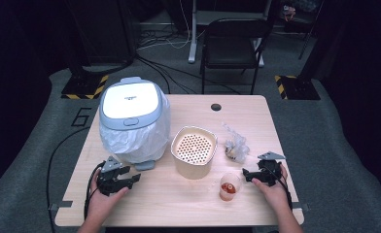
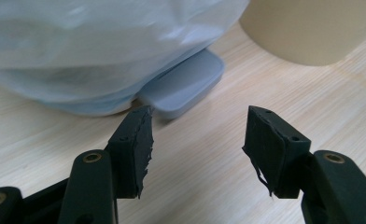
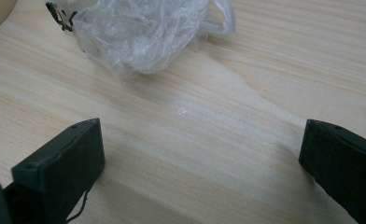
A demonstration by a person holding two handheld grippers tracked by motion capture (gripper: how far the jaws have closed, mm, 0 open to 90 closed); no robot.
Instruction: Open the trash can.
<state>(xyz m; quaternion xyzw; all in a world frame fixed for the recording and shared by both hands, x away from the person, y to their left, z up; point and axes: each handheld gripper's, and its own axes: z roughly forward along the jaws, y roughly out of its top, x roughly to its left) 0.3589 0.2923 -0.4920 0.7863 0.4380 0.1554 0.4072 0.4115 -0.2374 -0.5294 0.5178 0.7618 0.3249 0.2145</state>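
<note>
left hand-held gripper [image 1: 132,178] just before the bin's grey pedal [image 1: 145,165].

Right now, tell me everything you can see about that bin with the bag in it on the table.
The bin stands upright at the table's left rear part, lid shut. Its lid is white on top with a grey-blue rim and a small front latch. A whitish translucent plastic liner hangs crinkled over the body. A flat grey-blue pedal sticks out at its base, resting on the wood. The left claw sits just in front of that pedal, not touching it.

bag [image 3: 144,32] contents unclear; cup [image 1: 230,187] contents too small
</note>
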